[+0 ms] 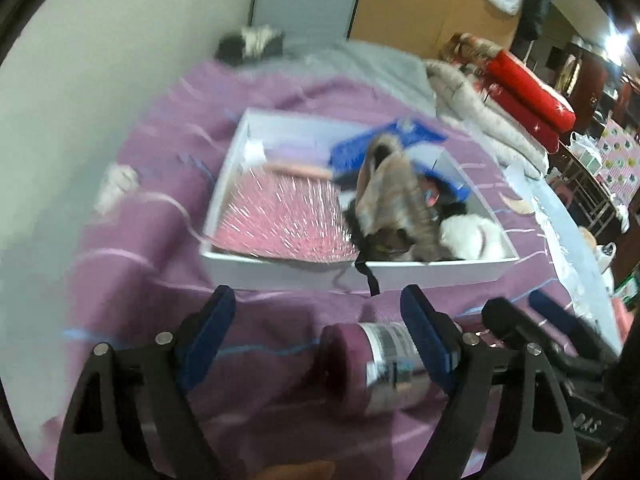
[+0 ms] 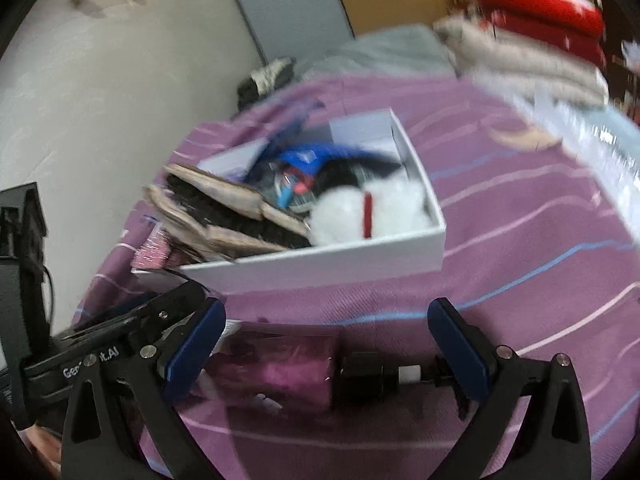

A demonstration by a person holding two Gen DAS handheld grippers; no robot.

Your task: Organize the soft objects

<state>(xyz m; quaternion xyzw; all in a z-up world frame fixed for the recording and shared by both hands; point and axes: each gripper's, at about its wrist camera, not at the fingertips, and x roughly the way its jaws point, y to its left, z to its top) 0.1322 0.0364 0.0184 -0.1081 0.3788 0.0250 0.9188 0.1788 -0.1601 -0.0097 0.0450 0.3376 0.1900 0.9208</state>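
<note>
A white box (image 1: 440,270) (image 2: 320,264) sits on a purple striped bedspread (image 1: 168,160) (image 2: 540,220). It holds a pink sparkly item (image 1: 280,216), a blue cloth (image 1: 360,148) (image 2: 308,160), a tan and black furry piece (image 1: 392,200) (image 2: 224,208) and a white plush (image 1: 476,236) (image 2: 360,208). A purple pump bottle (image 1: 380,364) (image 2: 288,372) lies on the bedspread in front of the box. My left gripper (image 1: 320,332) is open, its right finger against the bottle. My right gripper (image 2: 324,344) is open around the bottle.
A black and white soft thing (image 1: 252,42) (image 2: 266,74) lies at the far edge by the wall. A small white fluffy item (image 1: 116,184) lies left of the box. Folded grey and red bedding (image 1: 520,96) (image 2: 532,40) is stacked at the far right.
</note>
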